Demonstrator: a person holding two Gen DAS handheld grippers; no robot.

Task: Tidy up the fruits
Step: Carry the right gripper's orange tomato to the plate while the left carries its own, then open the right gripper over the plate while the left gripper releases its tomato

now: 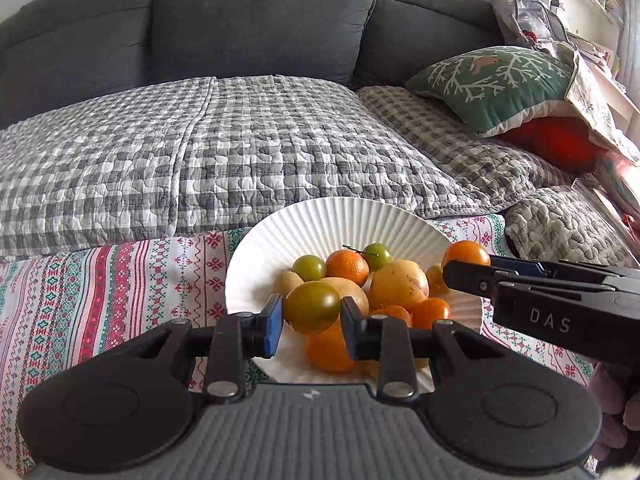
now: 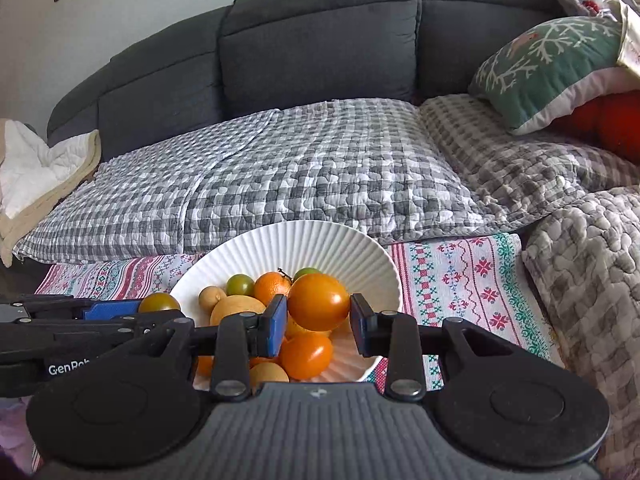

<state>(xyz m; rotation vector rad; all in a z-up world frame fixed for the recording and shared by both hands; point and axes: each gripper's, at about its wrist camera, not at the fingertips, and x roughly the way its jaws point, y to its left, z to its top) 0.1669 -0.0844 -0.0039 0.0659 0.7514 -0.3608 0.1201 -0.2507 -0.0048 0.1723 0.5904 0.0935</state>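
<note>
Grippers [image 1: 310, 322] [image 2: 319, 320] hold tomatoes [image 1: 311, 307] [image 2: 318, 301] above bowl rim [image 2: 340, 236].

The bowl [image 2: 304, 240] is heaped with fruit. Patterned cloth [image 2: 472, 276] right of it lies bare; the quilted sofa seat [image 2: 304, 176] rises close behind.

Right gripper [image 2: 319, 314] jaws clamp an orange tomato [image 2: 319, 301] above the white ribbed bowl [image 2: 352, 252]; left gripper [image 2: 160, 307] holds a green tomato [image 2: 159, 302] at the bowl's left rim.
</note>
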